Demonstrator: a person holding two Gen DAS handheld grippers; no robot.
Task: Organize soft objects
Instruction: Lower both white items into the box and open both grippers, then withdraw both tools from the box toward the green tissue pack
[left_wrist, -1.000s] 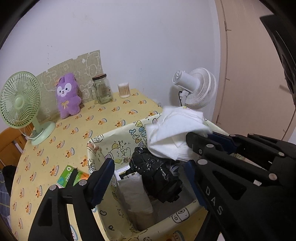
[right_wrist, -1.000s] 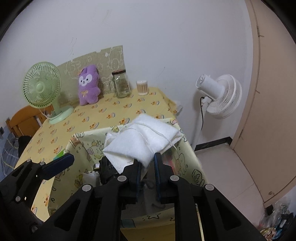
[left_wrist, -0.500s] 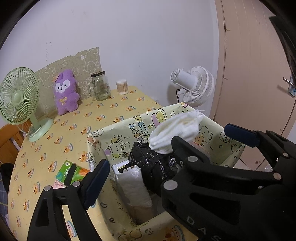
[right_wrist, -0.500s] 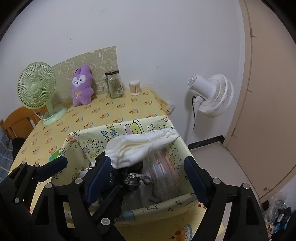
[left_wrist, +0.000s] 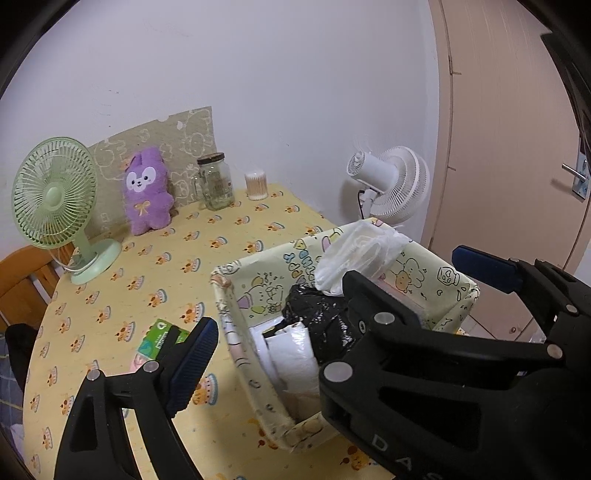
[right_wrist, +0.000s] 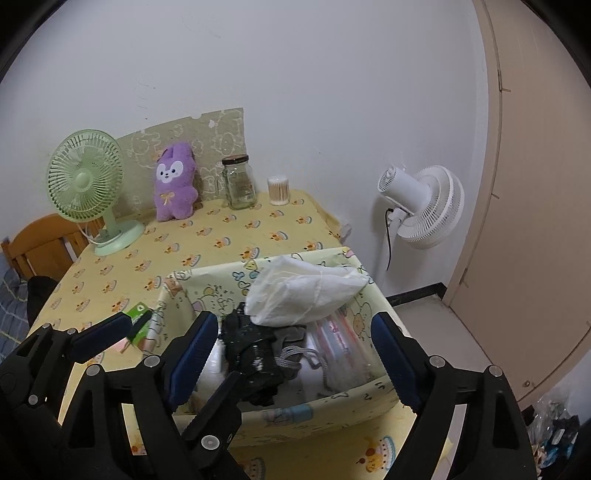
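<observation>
White folded cloth (right_wrist: 306, 291) lies atop the contents of the patterned storage box (right_wrist: 317, 402), long axis running 9 to 3 o'clock. Right gripper (right_wrist: 291, 354), jaws just opened wide and empty, sits at its 6 o'clock, nearer than the spread, empty left gripper (left_wrist: 332, 295).

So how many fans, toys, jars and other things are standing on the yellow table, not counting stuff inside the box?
Fans: 1, the green desk fan
Toys: 1, the purple plush bunny
Jars: 1, the clear glass jar
Cotton swab tubs: 1, the small round tub
Boxes: 1, the yellow cartoon-print box
Packets: 1, the green packet
Total: 6
</observation>
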